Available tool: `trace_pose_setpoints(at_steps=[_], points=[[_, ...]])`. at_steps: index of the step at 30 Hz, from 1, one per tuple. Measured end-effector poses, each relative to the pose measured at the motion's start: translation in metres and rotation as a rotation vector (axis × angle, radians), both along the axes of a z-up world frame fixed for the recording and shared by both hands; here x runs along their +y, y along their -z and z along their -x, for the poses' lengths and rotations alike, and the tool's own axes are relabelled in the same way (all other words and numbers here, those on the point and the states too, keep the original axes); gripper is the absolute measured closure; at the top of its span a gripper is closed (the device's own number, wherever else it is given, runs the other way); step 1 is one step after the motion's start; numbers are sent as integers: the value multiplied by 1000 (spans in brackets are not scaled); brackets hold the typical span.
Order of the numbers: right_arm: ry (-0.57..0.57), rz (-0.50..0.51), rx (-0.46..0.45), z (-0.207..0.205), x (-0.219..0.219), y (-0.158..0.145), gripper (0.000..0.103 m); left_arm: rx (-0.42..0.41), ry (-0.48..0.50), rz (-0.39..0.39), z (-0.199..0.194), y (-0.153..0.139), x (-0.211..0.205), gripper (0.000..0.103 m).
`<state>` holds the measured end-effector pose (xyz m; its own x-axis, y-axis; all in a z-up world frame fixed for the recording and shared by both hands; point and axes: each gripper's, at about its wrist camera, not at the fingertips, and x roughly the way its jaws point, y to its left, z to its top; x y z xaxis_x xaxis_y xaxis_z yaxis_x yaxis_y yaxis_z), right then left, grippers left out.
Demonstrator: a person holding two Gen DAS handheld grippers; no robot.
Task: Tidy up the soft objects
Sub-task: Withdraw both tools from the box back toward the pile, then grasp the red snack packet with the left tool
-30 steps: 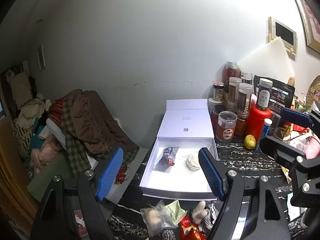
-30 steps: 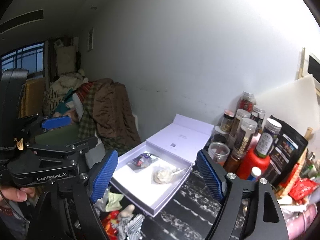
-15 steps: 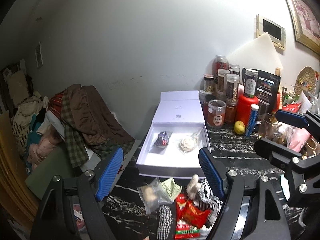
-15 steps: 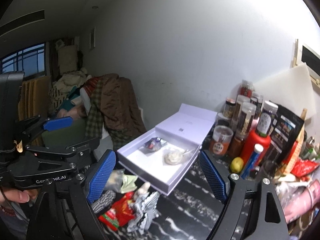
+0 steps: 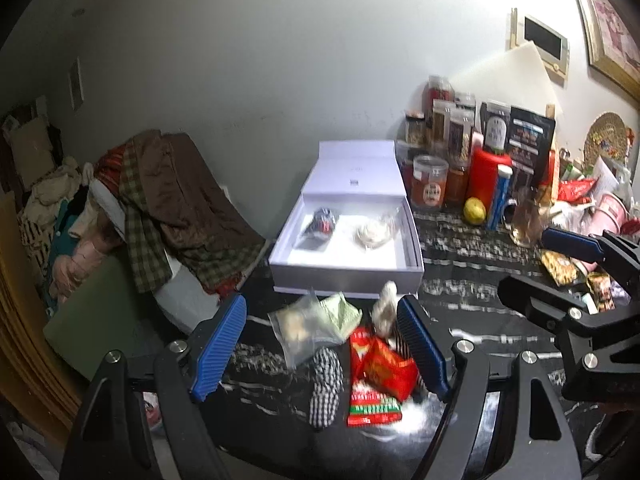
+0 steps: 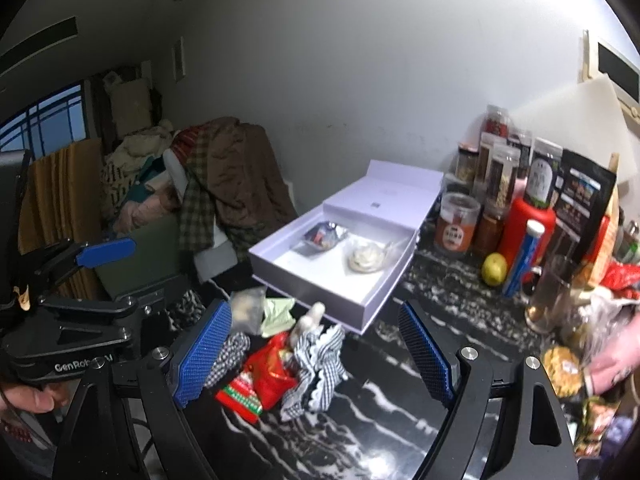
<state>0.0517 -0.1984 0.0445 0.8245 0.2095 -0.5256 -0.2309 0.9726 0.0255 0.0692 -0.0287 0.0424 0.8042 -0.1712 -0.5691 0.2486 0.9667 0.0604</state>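
Left wrist view: both hand-held grippers, left point(image 5: 320, 344) and right point(image 6: 314, 350), wide open, empty, above soft items point(image 5: 376, 368).

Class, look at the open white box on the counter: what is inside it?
The white box holds two things: a small dark wrapped packet and a cream ball in clear wrap. What the wraps contain is unclear.

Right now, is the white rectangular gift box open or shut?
Open. The white rectangular gift box has its hinged lid tipped back against the wall, and two small bagged items lie inside.
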Motion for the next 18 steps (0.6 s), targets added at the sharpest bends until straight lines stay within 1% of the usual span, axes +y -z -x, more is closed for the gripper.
trace_pose_setpoints(at_steps=[5,11,18], points=[[0,1,36,1,2,19,17,74,16,6,2,25,1,25],[1,-17,101,-1,2,46,17,123,16,15,3,47,4,25],[6,-51,152,-2,1,71,18,192,28,34,-2,73,4,25]])
